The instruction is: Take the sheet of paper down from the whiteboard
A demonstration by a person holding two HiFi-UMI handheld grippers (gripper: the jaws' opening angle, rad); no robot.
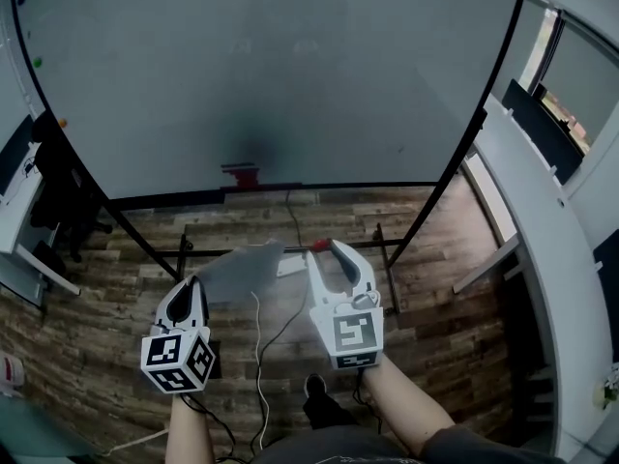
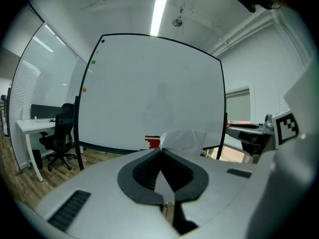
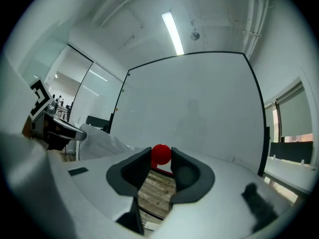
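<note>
jaws of left gripper [image 2: 160,150] pinching sheet of paper [image 2: 185,139] (off the whiteboard [image 2: 149,83]), right gripper [image 3: 161,157] jaws gripping red ball [image 3: 160,153]

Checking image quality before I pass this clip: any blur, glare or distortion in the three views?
Head view: dim, corners dark, the sheet of paper in the left gripper smeared by blur. Left gripper view: fisheye bows the whiteboard frame; ceiling light blown out. Right gripper view: same bowing, red magnet fairly sharp.

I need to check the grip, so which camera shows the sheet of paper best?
The left gripper view: sheet of paper pinched in the shut jaws of the left gripper. Head view shows it blurred; right gripper view only a part.
</note>
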